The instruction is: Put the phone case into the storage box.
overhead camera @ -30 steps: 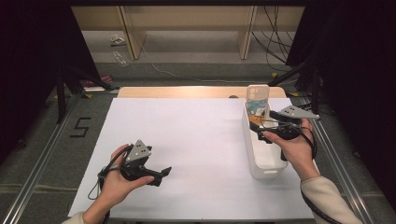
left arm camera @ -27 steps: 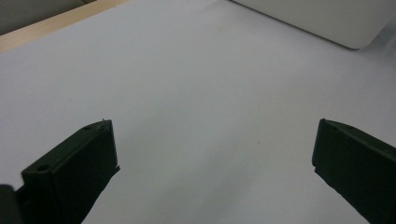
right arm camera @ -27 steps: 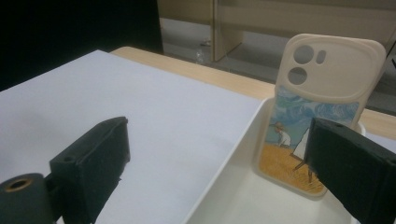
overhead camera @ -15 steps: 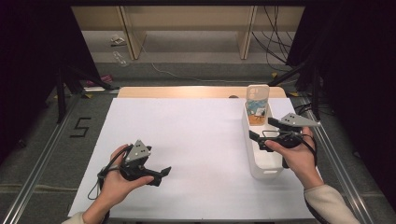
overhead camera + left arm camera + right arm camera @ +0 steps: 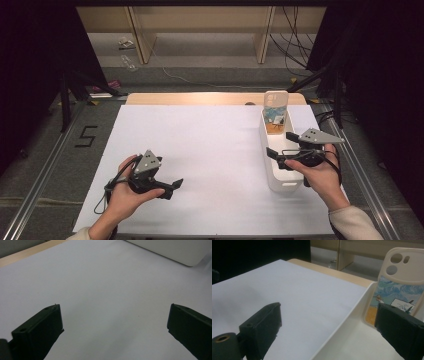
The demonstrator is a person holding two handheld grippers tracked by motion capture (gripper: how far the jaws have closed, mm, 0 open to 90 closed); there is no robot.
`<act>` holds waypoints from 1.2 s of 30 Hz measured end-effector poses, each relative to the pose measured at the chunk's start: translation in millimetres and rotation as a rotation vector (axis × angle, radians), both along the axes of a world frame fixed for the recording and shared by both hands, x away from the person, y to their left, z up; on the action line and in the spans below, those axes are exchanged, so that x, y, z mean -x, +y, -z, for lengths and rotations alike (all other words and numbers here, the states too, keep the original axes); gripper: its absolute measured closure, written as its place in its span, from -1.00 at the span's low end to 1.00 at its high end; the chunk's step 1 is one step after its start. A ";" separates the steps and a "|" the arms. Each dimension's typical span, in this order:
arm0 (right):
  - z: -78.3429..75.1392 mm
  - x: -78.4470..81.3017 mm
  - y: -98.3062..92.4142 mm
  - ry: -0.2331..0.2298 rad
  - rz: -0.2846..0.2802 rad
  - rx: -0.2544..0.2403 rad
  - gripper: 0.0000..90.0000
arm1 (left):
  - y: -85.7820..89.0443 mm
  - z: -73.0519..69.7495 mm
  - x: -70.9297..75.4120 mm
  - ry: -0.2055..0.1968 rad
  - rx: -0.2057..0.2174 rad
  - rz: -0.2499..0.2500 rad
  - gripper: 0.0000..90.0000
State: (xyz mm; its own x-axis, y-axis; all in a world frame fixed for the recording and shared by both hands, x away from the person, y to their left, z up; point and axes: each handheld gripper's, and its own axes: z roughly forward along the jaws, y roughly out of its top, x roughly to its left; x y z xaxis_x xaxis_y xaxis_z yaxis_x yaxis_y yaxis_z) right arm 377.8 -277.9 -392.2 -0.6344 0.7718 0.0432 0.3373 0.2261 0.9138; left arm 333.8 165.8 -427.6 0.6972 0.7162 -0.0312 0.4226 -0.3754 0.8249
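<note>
Claw on my right hangs wide open and empty over the long white plastic bin at right of frame, where the cream painted phone case, probably light, flexible and slippery, wants gripping across its upper edges.

Bright white table, dark surround, soft focus

Spread jaws over white table
</note>
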 end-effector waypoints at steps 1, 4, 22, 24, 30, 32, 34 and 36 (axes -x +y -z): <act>0.2 0.7 -0.1 -0.002 -0.001 0.001 -0.82 | 0.1 0.0 0.0 0.000 -0.001 0.000 -1.00; 1.5 3.7 -0.8 0.002 -0.006 0.001 -0.82 | 0.4 0.1 -0.3 0.000 0.000 -0.002 -1.00; 9.1 13.2 -9.0 -0.008 -0.012 -0.005 -0.81 | 1.5 0.2 -0.7 0.000 0.004 -0.006 -1.00; 9.8 14.1 -9.6 -0.009 -0.012 -0.007 -0.81 | 1.6 0.2 -0.7 0.000 0.004 -0.006 -1.00; 12.5 17.5 -11.4 -0.006 -0.008 -0.008 -0.81 | 1.4 0.2 -0.6 0.000 0.003 -0.006 -1.00; 12.9 18.6 -12.6 -0.009 -0.005 -0.010 -0.81 | 1.4 0.2 -0.5 0.000 0.003 -0.005 -1.00; 13.4 19.8 -13.7 -0.009 -0.006 -0.010 -0.81 | 1.1 0.1 -0.4 0.000 0.003 -0.005 -1.00; 14.4 20.8 -14.6 -0.010 -0.005 -0.009 -0.81 | 1.1 0.0 -0.3 0.000 0.003 -0.005 -1.00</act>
